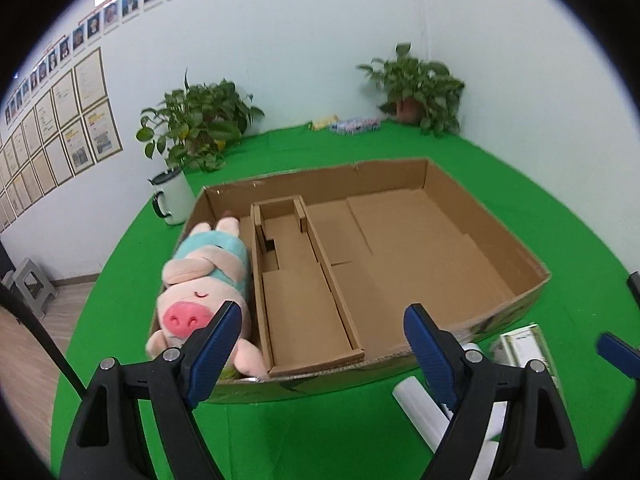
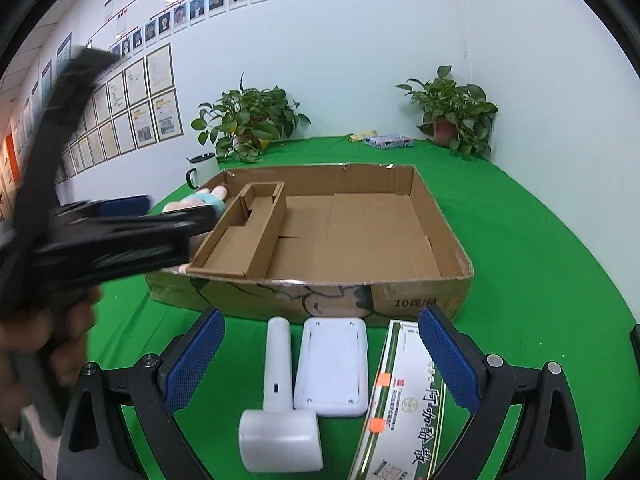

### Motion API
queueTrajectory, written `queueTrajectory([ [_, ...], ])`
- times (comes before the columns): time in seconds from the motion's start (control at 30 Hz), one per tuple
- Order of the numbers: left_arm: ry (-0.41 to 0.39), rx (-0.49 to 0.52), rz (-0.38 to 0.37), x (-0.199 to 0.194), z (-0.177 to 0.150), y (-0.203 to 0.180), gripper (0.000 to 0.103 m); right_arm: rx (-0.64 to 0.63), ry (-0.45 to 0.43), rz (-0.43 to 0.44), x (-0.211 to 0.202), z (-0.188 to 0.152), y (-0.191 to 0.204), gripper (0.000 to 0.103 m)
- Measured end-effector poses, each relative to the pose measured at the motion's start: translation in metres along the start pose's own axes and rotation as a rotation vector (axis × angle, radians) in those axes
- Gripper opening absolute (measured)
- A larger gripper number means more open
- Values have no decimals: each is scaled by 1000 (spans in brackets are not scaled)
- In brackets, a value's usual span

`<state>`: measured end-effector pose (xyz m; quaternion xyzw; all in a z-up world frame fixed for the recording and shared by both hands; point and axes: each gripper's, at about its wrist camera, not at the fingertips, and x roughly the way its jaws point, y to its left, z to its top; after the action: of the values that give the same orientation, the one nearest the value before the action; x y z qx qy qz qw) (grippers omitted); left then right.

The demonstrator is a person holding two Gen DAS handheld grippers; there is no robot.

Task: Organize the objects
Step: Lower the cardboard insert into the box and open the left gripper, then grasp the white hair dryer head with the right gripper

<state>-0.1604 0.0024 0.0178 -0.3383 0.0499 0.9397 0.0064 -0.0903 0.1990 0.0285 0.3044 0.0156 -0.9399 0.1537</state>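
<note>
Cardboard box (image 1: 484,216) holds only the plush pig (image 1: 200,280) so far. White handheld device (image 2: 280,408), white pad (image 2: 332,368) and printed carton (image 2: 404,400) wait outside. My left gripper (image 1: 324,344) and right gripper (image 2: 320,360) are spread, empty.

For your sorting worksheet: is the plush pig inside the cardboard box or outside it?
Inside. The plush pig lies on its side in the leftmost compartment of the cardboard box, beside the divider.

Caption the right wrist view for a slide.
Open right gripper hovers over white hammer-shaped device, white pad and printed box.
</note>
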Motion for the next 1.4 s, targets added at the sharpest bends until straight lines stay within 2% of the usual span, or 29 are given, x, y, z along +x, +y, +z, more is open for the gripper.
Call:
queueTrajectory([
  [0.07,34,27,13,22,0,-5,83,13,10,2,1,-3,-5,98],
  [0.17,127,30,40,52,-6,-6,81,37,25,9,4,-8,-15,98],
  [0.33,217,4,62,73,-15,-2,76,65,46,24,9,-13,-24,98],
  [0.57,226,-12,111,75,-17,6,76,72,62,42,14,-20,-26,98],
  [0.67,225,-18,105,74,-17,9,76,73,72,49,14,-26,-26,98],
  [0.77,220,-37,65,65,-17,16,76,63,98,82,17,-35,-22,98],
  [0.93,174,-68,12,35,-21,27,76,-30,149,166,24,-55,2,97],
  [1.07,129,-86,-63,7,-26,31,76,-53,188,159,35,-64,14,94],
  [1.17,108,-89,-121,-12,-41,31,78,-98,227,133,43,-72,23,77],
  [1.23,113,-98,-159,-16,-52,30,78,-118,253,125,48,-79,29,61],
  [1.27,122,-103,-174,-16,-57,30,78,-126,265,122,49,-83,32,57],
  [1.33,149,-126,-207,-15,-71,30,78,-146,268,100,49,-88,40,55],
  [1.4,188,-156,-247,-12,-82,31,78,-137,284,136,47,-88,43,54],
])
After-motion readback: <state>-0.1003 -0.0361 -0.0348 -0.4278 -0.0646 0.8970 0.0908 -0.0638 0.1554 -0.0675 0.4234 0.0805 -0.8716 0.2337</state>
